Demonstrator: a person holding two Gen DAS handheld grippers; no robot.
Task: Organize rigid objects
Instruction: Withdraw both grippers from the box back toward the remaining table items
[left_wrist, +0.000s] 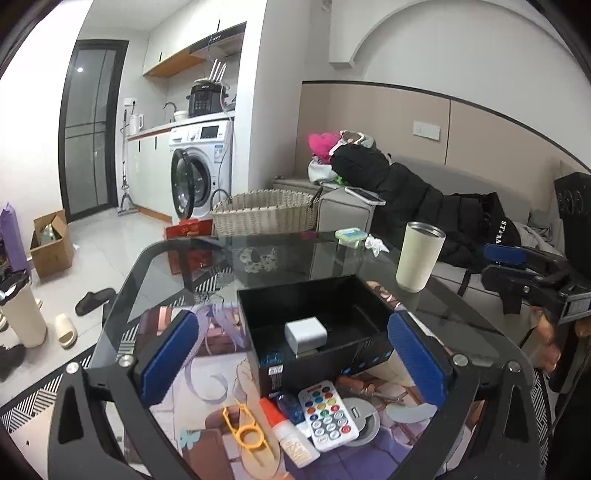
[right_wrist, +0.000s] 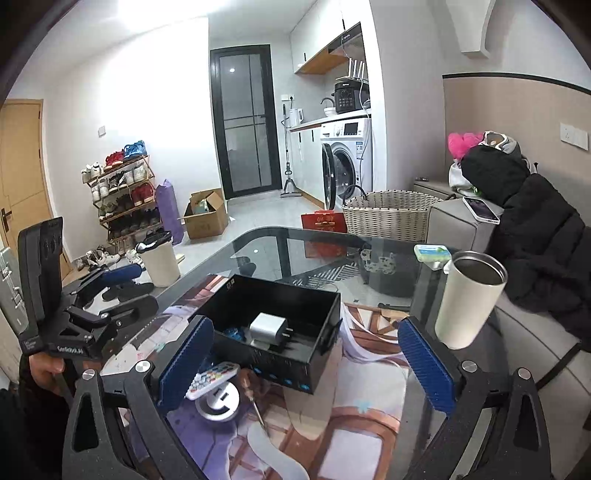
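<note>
A black open box (left_wrist: 317, 317) stands on the printed mat, holding a white charger (left_wrist: 306, 335); both also show in the right wrist view, box (right_wrist: 273, 332) and charger (right_wrist: 266, 328). In front of the box lie a white remote with coloured buttons (left_wrist: 327, 415), a glue bottle (left_wrist: 291, 435), an orange plastic tool (left_wrist: 245, 432), a round silver hub (left_wrist: 364, 421) and a screwdriver (right_wrist: 255, 400). My left gripper (left_wrist: 295, 365) is open and empty, hovering above these items. My right gripper (right_wrist: 306, 363) is open and empty, near the box's front.
A white steel tumbler (left_wrist: 421, 256) stands on the glass table (left_wrist: 207, 258) at the right, with a small green-white box (left_wrist: 351, 235) and a tissue behind. A sofa with black coats (left_wrist: 424, 199) lies beyond. A wicker basket (left_wrist: 264, 210) sits on the floor.
</note>
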